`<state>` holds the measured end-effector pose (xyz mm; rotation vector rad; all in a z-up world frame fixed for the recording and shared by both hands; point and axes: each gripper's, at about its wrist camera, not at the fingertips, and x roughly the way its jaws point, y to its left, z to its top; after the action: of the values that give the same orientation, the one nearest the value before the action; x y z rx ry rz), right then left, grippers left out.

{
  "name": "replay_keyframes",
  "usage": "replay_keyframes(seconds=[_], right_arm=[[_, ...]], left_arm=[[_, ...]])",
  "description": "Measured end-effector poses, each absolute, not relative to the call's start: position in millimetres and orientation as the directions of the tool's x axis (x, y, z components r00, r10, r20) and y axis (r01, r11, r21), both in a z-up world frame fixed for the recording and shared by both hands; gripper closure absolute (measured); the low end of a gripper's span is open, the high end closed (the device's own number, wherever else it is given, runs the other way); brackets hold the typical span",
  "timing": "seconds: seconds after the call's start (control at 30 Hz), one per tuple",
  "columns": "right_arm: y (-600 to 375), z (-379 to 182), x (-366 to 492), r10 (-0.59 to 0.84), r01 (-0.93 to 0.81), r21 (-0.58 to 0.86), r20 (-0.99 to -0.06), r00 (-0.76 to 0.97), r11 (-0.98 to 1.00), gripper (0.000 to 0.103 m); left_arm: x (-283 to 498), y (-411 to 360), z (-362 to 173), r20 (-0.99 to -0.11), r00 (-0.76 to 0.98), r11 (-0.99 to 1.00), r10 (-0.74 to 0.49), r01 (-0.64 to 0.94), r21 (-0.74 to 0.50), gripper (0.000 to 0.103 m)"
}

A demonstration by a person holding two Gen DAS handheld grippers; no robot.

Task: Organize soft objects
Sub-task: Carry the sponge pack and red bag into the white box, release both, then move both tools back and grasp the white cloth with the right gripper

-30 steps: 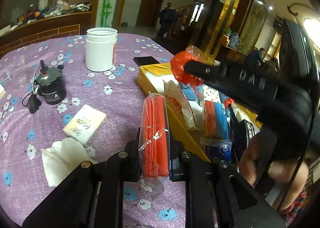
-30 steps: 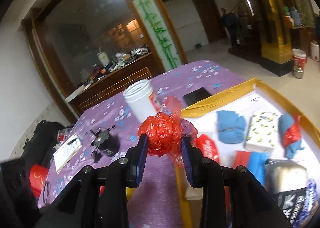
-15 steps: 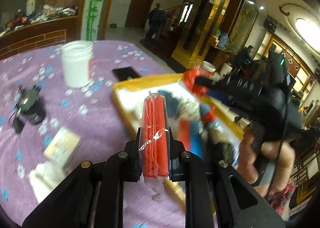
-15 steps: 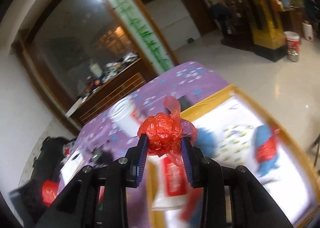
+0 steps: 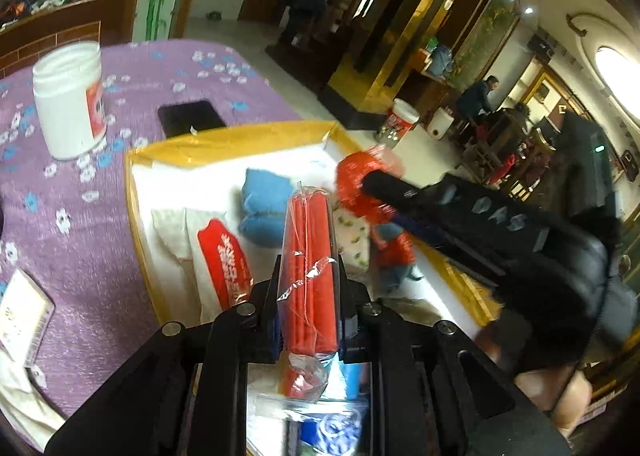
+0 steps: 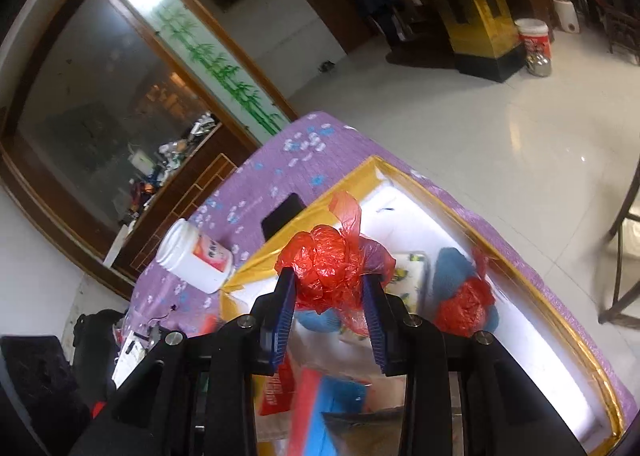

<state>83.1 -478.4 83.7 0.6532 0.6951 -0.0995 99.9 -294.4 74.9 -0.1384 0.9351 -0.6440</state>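
My left gripper (image 5: 308, 288) is shut on a red cloth pack in clear wrap (image 5: 310, 256), held upright above the yellow-rimmed white box (image 5: 224, 139). My right gripper (image 6: 330, 296) is shut on a crumpled red plastic bag (image 6: 326, 260), also over the box (image 6: 580, 340); in the left wrist view that gripper (image 5: 368, 185) reaches in from the right with the bag (image 5: 356, 175). Inside the box lie a blue cloth (image 5: 262, 207), a red packet with white print (image 5: 226, 260), a lemon-print tissue pack (image 6: 412, 276) and a blue cloth with a red bag (image 6: 464, 300).
A white jar (image 5: 70, 99) and a black phone (image 5: 190, 117) stand on the purple flowered tablecloth (image 5: 80, 240) left of the box. A small white box (image 5: 20, 312) and tissue lie at the near left. The table edge drops to a tiled floor (image 6: 500, 115) on the right.
Both grippers have swung right from over the cloth to above the box, each keeping its load. The right wrist view has rolled, so the box now lies tilted.
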Motion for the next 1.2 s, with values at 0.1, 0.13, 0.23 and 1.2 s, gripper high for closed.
replay_keyframes(seconds=[0.1,0.13,0.23,1.2], right_arm=[[-481.6,79.5,82.4,0.111,0.319,0.515,-0.641,0.760,0.796,0.069],[-480.5,78.9,83.6,0.109,0.323,0.514,-0.645,0.756,0.795,0.069],[-478.2,75.5,87.9,0.098,0.345,0.504,-0.662,0.743,0.792,0.068],[-477.0,105.9,59.0,-0.025,0.328,0.502,-0.519,0.854,0.800,0.041]], left_arm=[[99.7,-296.2,66.2,-0.723,0.411,0.815,-0.554,0.444,-0.372,0.088],[98.3,-295.7,65.7,-0.725,0.410,0.816,-0.553,0.443,-0.372,0.088],[96.6,-294.1,61.9,-0.727,0.396,0.812,-0.561,0.436,-0.388,0.088],[64.4,-258.3,110.4,-0.654,0.494,0.808,-0.572,0.477,-0.346,0.046]])
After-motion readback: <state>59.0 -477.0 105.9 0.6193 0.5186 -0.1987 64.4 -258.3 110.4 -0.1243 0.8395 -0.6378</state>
